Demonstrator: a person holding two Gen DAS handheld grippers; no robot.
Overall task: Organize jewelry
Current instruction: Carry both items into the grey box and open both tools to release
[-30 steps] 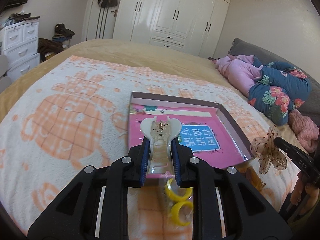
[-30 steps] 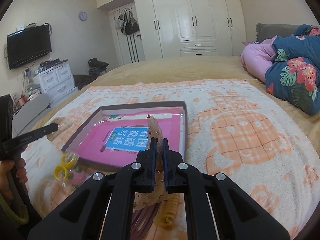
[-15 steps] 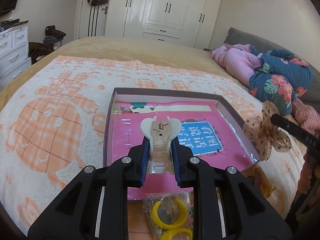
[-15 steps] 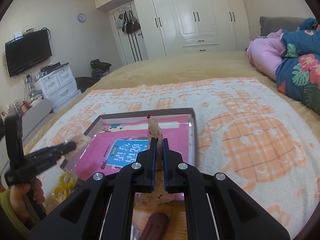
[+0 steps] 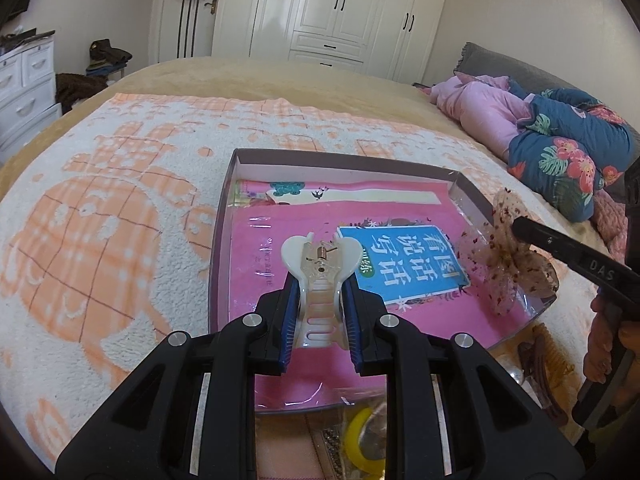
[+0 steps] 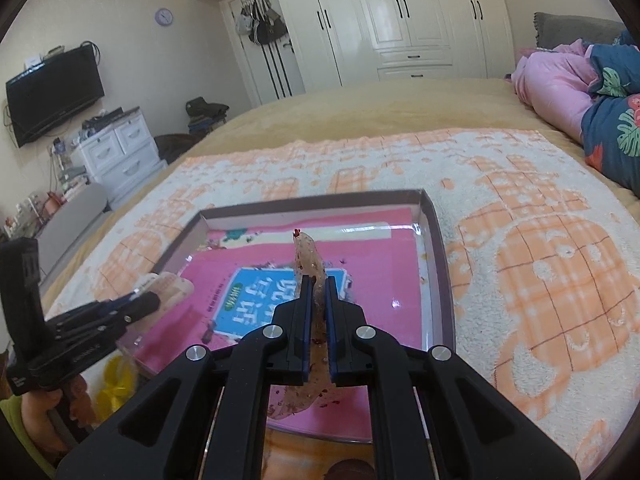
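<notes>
Left gripper (image 5: 319, 322): its fingers are clamping a cream claw clip (image 5: 319, 264) by the body, spring end pointing forward — hovering over the near half of the tray (image 5: 224, 216).
Right gripper (image 6: 316, 332): its fingers are pinching shut on a speckled butterfly clip (image 6: 306, 256), holding it edge-on above the tray's right side.
Tray: a shallow box sitting on the orange-and-white blanket (image 5: 100, 216) on the bed, with a pink book (image 5: 400, 216) under its clear bottom.
Cream clip handling: looking light, stiff and smooth plastic — likely slippery, so the flat sides are the sensible hold, not the sprung wings.
Butterfly clip handling: seeming thin and brittle at the wings; the hinge middle is the safer spot.
Waiting: yellow rings in a bag (image 5: 362, 434) and a brown clip (image 5: 536, 364) are lying just outside the tray's near edge.
</notes>
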